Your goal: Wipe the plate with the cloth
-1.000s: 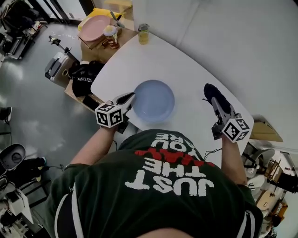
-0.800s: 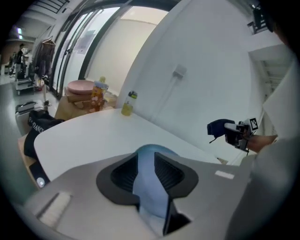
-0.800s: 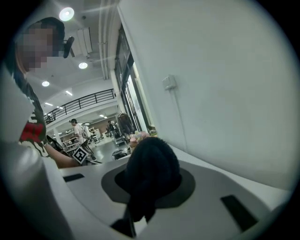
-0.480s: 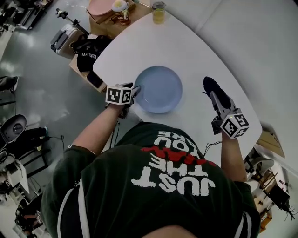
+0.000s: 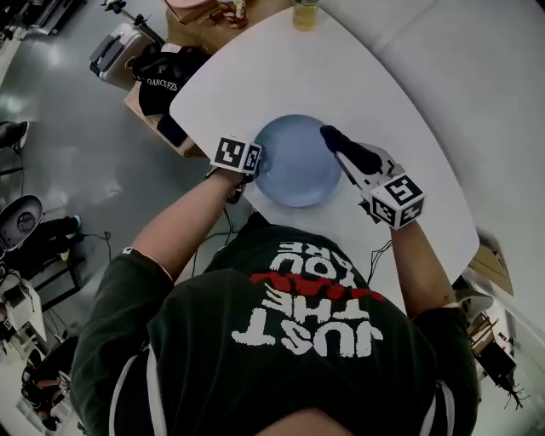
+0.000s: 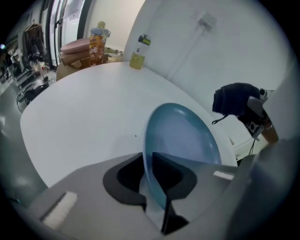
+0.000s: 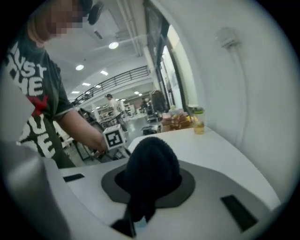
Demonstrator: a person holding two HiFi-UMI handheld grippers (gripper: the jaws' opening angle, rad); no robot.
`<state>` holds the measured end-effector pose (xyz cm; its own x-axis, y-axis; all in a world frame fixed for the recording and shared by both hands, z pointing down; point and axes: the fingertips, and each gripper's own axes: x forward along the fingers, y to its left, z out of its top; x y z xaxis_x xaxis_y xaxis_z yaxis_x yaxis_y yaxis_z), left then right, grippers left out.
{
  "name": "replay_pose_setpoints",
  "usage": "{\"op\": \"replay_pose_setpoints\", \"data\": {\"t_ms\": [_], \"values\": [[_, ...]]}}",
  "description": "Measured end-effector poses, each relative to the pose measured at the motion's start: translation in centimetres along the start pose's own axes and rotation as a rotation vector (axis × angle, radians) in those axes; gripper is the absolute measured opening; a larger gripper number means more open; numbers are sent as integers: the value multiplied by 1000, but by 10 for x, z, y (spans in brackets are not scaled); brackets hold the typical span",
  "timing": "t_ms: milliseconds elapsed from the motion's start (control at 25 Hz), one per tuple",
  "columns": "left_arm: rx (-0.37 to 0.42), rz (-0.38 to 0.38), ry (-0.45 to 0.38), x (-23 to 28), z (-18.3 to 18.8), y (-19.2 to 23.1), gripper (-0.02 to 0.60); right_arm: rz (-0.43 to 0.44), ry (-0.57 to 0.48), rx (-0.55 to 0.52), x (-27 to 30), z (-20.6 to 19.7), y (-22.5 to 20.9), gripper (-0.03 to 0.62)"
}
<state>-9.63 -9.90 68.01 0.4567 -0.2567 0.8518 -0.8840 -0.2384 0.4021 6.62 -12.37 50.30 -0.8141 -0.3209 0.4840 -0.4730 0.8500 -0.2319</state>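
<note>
A pale blue plate [image 5: 294,166] lies on the white table [image 5: 255,77] near its front edge. My left gripper [image 5: 256,161] is at the plate's left rim. In the left gripper view the plate [image 6: 185,136] has its rim between the jaws of the left gripper [image 6: 148,161]. Those jaws have just been closing and now grip the rim. My right gripper [image 5: 356,163] is shut on a dark cloth [image 5: 341,142], which hangs over the plate's right side. In the right gripper view the cloth [image 7: 152,166] bulges out between the jaws.
A bottle of yellow liquid [image 5: 305,13] stands at the table's far edge. On the floor to the left, off the table, are a black bag [image 5: 162,72], a cardboard box [image 5: 189,19] and a case [image 5: 119,47]. A white wall runs along the right.
My right gripper has carried the cloth left, from beside the plate to over its right side. My left gripper has settled onto the plate's left rim and closed on it.
</note>
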Motion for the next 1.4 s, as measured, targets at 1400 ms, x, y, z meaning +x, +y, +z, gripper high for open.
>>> {"op": "replay_pose_setpoints", "data": {"t_ms": [1400], "values": [[-384, -286, -85, 11, 11, -11, 21, -131, 692, -537, 131, -97, -60, 58]]}}
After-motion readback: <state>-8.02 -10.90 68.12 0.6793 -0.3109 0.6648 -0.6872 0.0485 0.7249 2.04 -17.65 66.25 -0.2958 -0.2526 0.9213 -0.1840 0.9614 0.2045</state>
